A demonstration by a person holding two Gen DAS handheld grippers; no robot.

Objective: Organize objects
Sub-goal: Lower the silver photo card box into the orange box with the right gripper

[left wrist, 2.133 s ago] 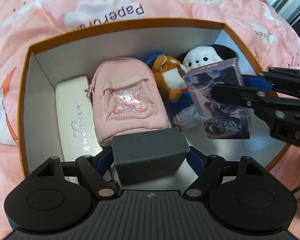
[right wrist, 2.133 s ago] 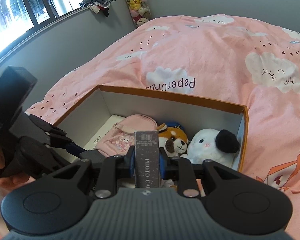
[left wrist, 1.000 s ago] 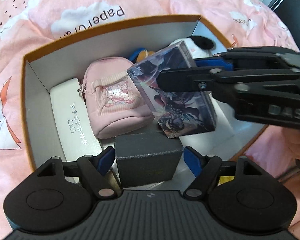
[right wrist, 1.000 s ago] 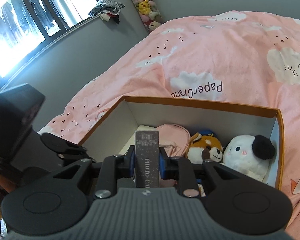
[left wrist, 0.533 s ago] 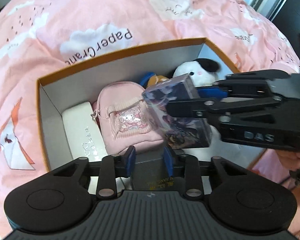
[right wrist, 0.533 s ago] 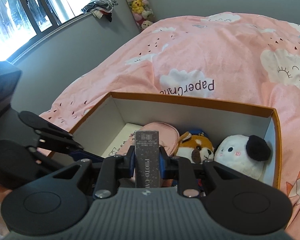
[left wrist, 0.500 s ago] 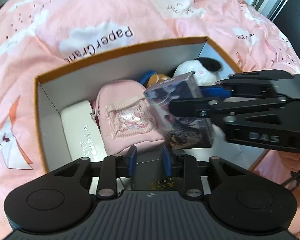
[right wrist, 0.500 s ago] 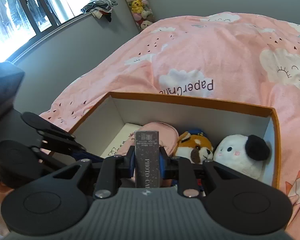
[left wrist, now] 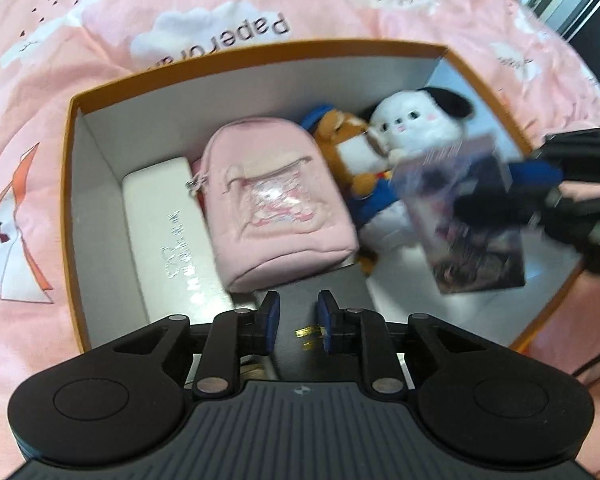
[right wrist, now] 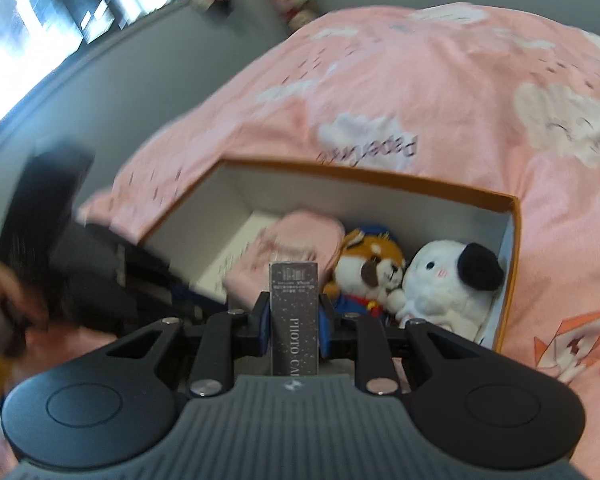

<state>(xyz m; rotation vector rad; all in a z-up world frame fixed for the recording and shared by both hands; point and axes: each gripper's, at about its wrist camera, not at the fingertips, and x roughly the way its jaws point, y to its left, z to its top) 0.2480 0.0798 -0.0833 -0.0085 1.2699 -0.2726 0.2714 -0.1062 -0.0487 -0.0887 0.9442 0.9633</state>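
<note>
Left gripper (left wrist: pixel 296 322): jaws closing, now nearly together with nothing between them, poised just over the dark grey box (left wrist: pixel 320 316) they let go of a moment ago; that box, matte and hard-edged with small gold lettering, now lies on the floor of the storage box (left wrist: pixel 260 46) at its near edge, so that item counts as placed. Right gripper (right wrist: pixel 292 330): clamped on the photo card pack (right wrist: pixel 295 312), a slim glossy carton with printed artwork, which has swung from above the backpack toward the right end of the storage box and hangs there over the bare floor, not yet set down; its placing is judged the step in hand. Storage box: rigid card, orange rim, white inside, resting on a bed with a soft pink cloud-print cover (left wrist: pixel 100 8). Contents, left to right: white hard case (left wrist: pixel 168 224), smooth, oblong, rounded; pink fabric backpack (left wrist: pixel 276 204), padded, with clear front pocket; orange plush animal (left wrist: pixel 342 140); white plush dog (left wrist: pixel 416 128), fuzzy, with black ear.
</note>
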